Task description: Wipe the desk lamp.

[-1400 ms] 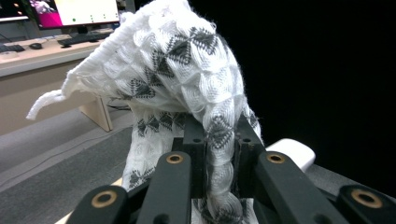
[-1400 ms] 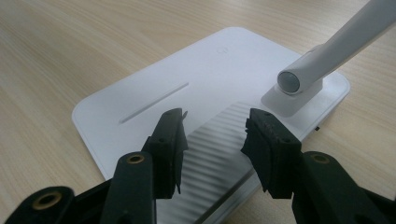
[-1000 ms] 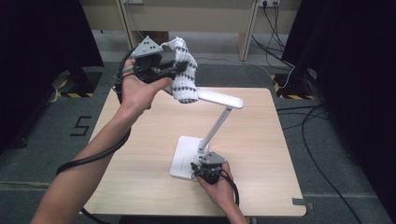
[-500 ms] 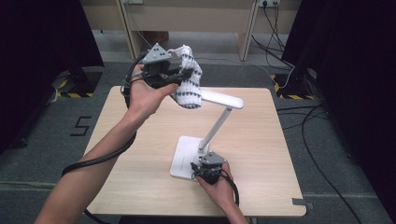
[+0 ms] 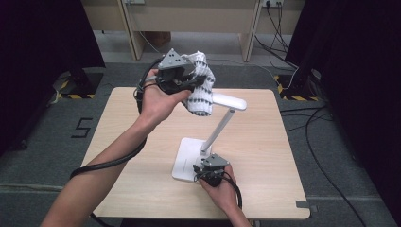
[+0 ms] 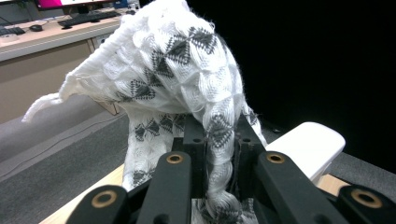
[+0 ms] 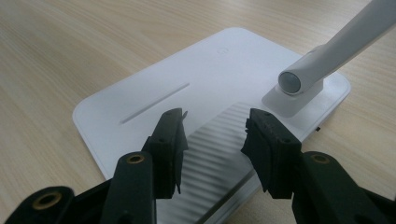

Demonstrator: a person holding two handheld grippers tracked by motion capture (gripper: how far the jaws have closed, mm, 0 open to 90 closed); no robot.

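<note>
A white knitted cloth (image 5: 201,97) with a dark diamond pattern hangs from my left gripper (image 5: 187,80), which is shut on it above the table's far side. In the left gripper view the cloth (image 6: 177,70) bunches between the jaws of that gripper (image 6: 219,154), with the white lamp head (image 6: 310,142) just beyond. The cloth's lower end overlaps the left end of the lamp head (image 5: 230,100). My right gripper (image 5: 205,176) rests at the near edge of the white lamp base (image 5: 187,153). Its jaws (image 7: 215,133) stand open over the base (image 7: 187,79), beside the lamp arm (image 7: 345,39).
The light wooden table (image 5: 265,156) has bare room left and right of the lamp. Black cables (image 5: 326,156) run across the grey floor at the right. A wooden bench (image 5: 189,14) stands behind the table, and dark curtains (image 5: 359,56) close both sides.
My left hand has carried the cloth to the right and slightly down, bringing it against the lamp head. The right hand and gripper have stayed still on the base.
</note>
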